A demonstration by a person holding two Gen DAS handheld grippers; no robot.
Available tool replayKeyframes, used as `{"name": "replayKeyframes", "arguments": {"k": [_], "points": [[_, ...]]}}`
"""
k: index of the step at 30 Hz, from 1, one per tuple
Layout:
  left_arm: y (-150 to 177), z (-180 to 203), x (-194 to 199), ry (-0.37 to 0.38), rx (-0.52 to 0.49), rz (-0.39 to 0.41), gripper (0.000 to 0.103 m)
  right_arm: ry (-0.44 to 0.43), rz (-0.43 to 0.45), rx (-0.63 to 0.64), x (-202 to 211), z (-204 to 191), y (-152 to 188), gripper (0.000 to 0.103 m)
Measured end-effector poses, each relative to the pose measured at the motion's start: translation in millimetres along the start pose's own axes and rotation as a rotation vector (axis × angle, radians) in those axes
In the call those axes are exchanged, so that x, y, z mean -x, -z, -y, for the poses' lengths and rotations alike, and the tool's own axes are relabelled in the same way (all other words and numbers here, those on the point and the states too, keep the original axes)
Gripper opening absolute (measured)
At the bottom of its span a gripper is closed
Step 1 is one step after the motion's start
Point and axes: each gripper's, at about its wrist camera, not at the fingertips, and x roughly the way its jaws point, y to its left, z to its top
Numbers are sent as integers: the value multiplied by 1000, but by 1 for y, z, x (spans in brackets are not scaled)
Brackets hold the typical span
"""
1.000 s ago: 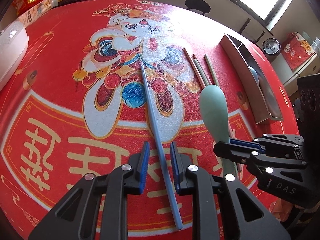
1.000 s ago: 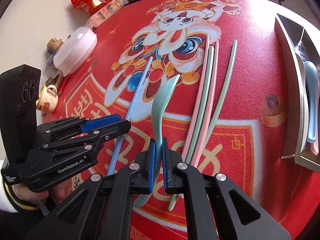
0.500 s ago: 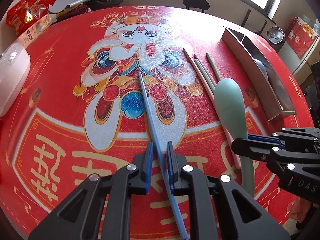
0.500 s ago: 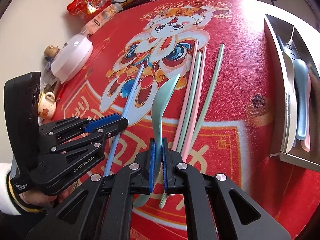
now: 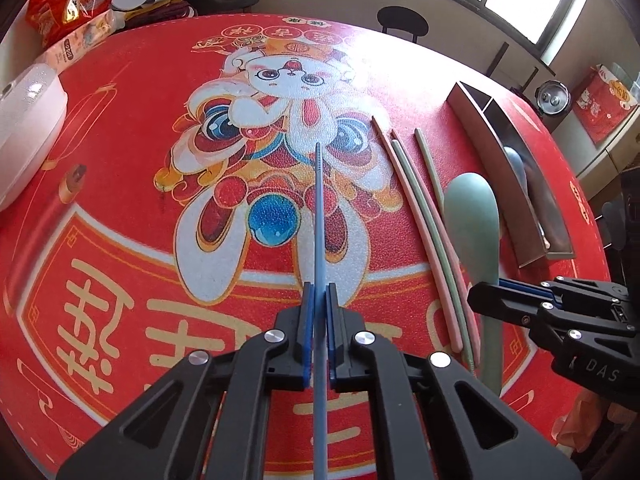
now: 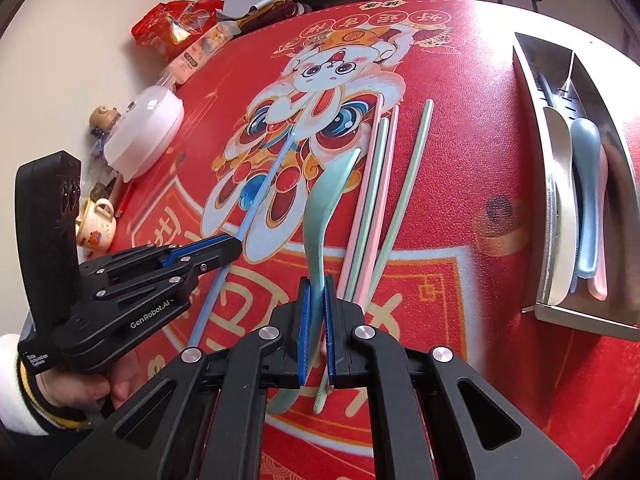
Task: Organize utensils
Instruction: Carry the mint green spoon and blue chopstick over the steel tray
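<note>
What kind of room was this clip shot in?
Most likely a home dining area. A round table wears a red festive mat; chopsticks lie loose on it beside a steel utensil tray holding spoons, and snack packets and a small mug crowd its edge.

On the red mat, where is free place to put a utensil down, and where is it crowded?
Free: the mat between the green chopstick and the metal tray, and the left part between the blue chopstick and the white lidded dish. Crowded: the middle right, where pink and green chopsticks lie close together.
</note>
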Motion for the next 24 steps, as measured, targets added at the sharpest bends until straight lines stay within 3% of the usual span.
{"name": "replayKeyframes", "arguments": {"k": [6, 13, 24], "points": [[-20, 11, 18, 59, 38, 38, 5, 2, 61, -36, 19, 12, -8, 6], [-51, 54, 18, 156, 45, 52, 5, 38, 132, -57, 54, 40, -24, 6], [-104, 153, -15, 292, 52, 50, 5, 143, 130, -124, 87, 135, -52, 6]]}}
